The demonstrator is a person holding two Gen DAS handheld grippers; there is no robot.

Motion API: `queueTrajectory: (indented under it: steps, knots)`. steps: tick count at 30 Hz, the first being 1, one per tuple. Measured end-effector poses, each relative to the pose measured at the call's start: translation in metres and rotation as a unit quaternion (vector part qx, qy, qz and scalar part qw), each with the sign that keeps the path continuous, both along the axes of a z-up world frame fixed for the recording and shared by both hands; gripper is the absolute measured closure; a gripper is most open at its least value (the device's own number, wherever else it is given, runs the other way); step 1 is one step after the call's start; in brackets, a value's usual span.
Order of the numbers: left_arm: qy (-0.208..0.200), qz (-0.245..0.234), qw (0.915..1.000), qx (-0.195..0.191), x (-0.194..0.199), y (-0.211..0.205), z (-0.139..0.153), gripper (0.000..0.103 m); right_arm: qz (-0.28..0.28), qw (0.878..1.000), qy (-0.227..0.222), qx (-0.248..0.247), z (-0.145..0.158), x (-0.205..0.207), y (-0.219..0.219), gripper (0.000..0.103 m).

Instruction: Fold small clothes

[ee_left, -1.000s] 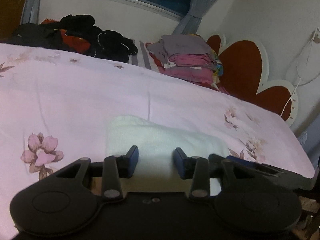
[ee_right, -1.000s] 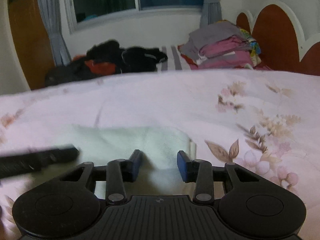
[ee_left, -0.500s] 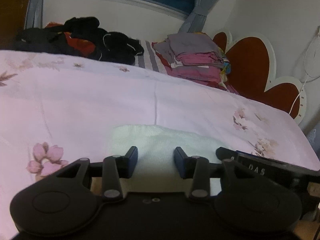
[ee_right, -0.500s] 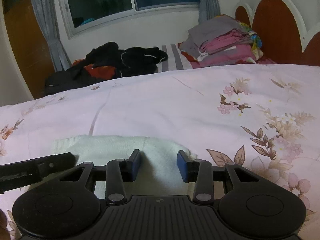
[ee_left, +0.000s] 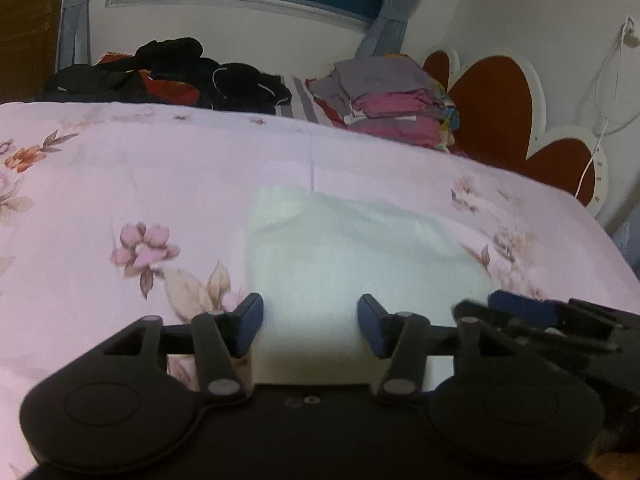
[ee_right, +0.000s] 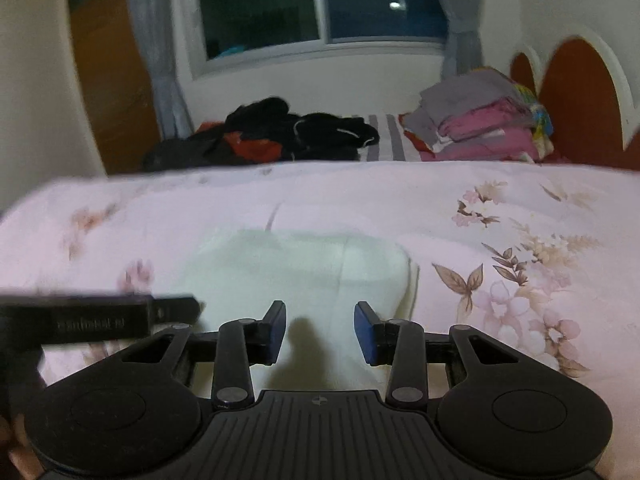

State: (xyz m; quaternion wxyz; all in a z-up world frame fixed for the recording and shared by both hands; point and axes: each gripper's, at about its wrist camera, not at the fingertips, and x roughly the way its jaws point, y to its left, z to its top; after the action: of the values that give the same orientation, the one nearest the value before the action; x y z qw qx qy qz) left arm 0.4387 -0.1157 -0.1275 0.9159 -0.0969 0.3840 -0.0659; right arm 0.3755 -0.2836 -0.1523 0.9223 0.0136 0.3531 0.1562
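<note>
A small white folded garment (ee_left: 352, 256) lies flat on the pink floral bedspread (ee_left: 120, 184); it also shows in the right wrist view (ee_right: 304, 276). My left gripper (ee_left: 310, 322) is open and empty, just above the garment's near edge. My right gripper (ee_right: 320, 326) is open and empty, over the garment's near right part. The right gripper's tip (ee_left: 532, 312) shows at the right in the left wrist view. The left gripper (ee_right: 120, 318) shows at the left in the right wrist view.
A pile of dark clothes (ee_left: 180, 76) lies at the far side of the bed. A stack of folded pink and grey clothes (ee_left: 392, 100) sits by the red headboard (ee_left: 492, 108). A window (ee_right: 320, 4) and a wooden door (ee_right: 112, 88) stand behind.
Both grippers have risen and pulled back a little from the garment. More of the white garment shows in front of each. Both stay open.
</note>
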Motion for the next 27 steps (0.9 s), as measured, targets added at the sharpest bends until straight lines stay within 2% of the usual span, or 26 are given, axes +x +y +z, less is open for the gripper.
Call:
queueTrajectory:
  steps: [3,7,15,18,20,23,25,27]
  knots:
    - [0.008,-0.002,1.0,0.005,0.001,-0.001,-0.002,0.047,-0.017,1.0,0.017,-0.003,-0.015,0.001,-0.007,0.064]
    - [0.009,-0.002,1.0,0.003,-0.008,0.003,0.006,0.049,-0.028,0.999,0.02,0.017,-0.002,-0.006,-0.019,0.064]
    - [0.023,-0.018,0.9996,0.003,-0.061,0.01,0.0,0.049,0.021,0.999,0.021,0.032,0.016,-0.071,-0.017,0.064]
    - [0.044,-0.029,0.9986,0.0,-0.073,0.007,-0.012,0.049,0.039,0.999,0.028,0.0,0.006,-0.091,-0.008,0.064]
    - [0.043,-0.028,0.9987,-0.002,-0.079,0.003,-0.017,0.049,0.03,0.998,0.05,-0.021,-0.012,-0.095,-0.011,0.064]
    - [0.044,-0.036,0.9984,0.002,-0.081,-0.002,-0.016,0.049,0.0,0.997,0.073,0.014,-0.02,-0.095,-0.029,0.064]
    - [0.048,-0.037,0.9982,0.001,-0.083,-0.003,-0.015,0.048,-0.001,0.998,0.064,0.003,-0.013,-0.099,-0.029,0.064]
    - [0.047,-0.039,0.9981,0.009,-0.083,-0.004,-0.016,0.047,0.001,0.998,0.069,-0.008,-0.019,-0.101,-0.027,0.064]
